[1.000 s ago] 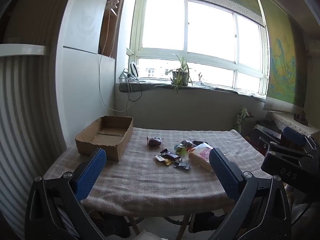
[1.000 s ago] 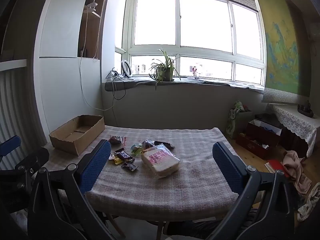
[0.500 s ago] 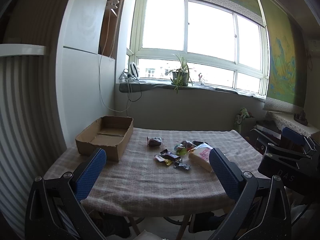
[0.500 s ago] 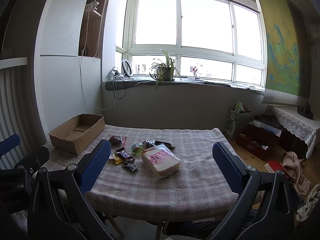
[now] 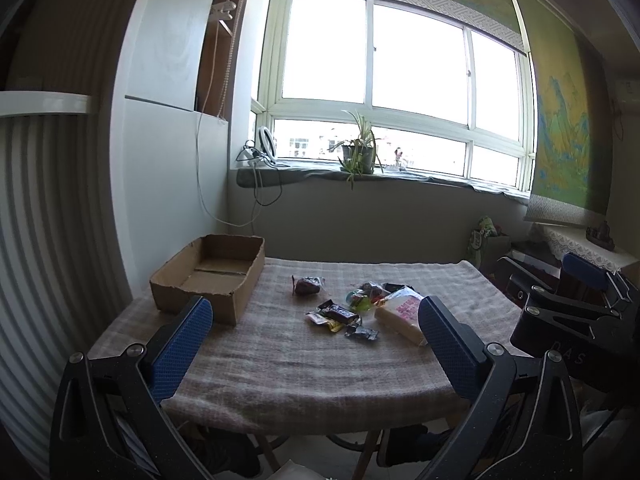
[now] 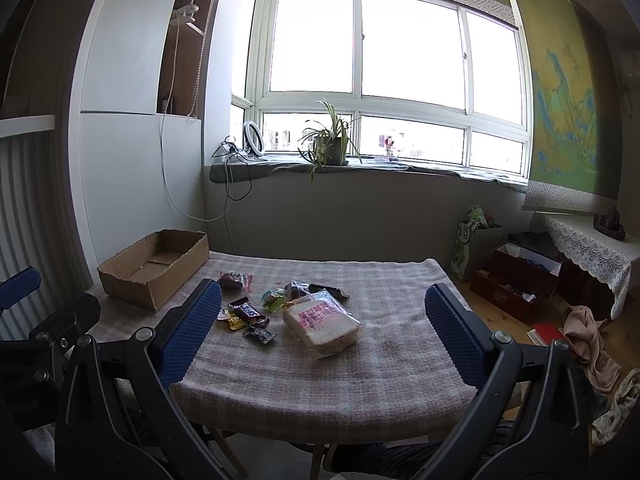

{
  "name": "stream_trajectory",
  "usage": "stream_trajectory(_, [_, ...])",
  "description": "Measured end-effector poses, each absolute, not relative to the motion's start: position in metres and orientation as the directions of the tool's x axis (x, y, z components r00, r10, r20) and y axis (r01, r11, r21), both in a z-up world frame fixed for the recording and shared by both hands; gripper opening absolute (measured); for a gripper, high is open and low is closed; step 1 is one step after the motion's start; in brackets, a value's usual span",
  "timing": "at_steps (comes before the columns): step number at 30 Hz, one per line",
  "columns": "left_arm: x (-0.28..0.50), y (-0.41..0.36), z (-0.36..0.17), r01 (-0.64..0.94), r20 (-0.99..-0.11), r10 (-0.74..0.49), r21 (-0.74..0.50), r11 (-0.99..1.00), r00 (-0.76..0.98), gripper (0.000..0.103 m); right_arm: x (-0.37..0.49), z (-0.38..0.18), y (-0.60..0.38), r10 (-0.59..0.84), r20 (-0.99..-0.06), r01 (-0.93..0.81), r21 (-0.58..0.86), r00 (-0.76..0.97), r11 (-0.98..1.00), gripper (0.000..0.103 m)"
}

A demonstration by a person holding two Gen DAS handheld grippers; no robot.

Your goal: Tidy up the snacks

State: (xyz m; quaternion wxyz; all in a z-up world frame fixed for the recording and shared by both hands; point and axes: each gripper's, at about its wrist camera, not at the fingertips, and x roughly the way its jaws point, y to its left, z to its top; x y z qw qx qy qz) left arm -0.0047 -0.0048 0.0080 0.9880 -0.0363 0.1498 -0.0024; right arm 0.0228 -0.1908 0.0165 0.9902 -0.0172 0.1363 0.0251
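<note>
An empty cardboard box [image 5: 210, 276] [image 6: 154, 266] sits at the far left of a table covered by a checked cloth [image 5: 304, 364] [image 6: 320, 376]. Several wrapped snacks lie mid-table: a dark red packet [image 5: 306, 286] [image 6: 232, 280], a chocolate bar [image 5: 338, 313] [image 6: 246, 312], a green jelly cup [image 6: 272, 298] and a bagged bread loaf [image 5: 402, 314] [image 6: 320, 320]. My left gripper [image 5: 314, 344] and right gripper [image 6: 322, 328] are both open and empty, held before the near table edge, well short of the snacks.
A window sill at the back holds a potted plant [image 6: 328, 144] and a ring light [image 6: 252, 140]. A wall runs along the table's left side. Boxes [image 6: 516, 280] and clothes [image 6: 588, 336] lie on the floor at the right.
Both grippers have barely shifted; the views stay almost the same. Nothing on the table has moved.
</note>
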Motion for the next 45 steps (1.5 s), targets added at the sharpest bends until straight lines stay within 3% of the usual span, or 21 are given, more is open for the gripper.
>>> stream_trajectory(35, [-0.006,-0.008,0.006,0.002,-0.294,-0.022,-0.067,0.998,0.956,0.103,0.022,0.015,-0.191,0.047,-0.27,-0.057,-0.03,0.962,0.998,0.103])
stream_trajectory(45, [0.005,-0.008,-0.001,0.01,-0.319,-0.032,-0.07,0.998,0.947,0.102,0.038,0.006,-0.197,0.041,-0.306,-0.054,-0.033,0.951,0.998,0.103])
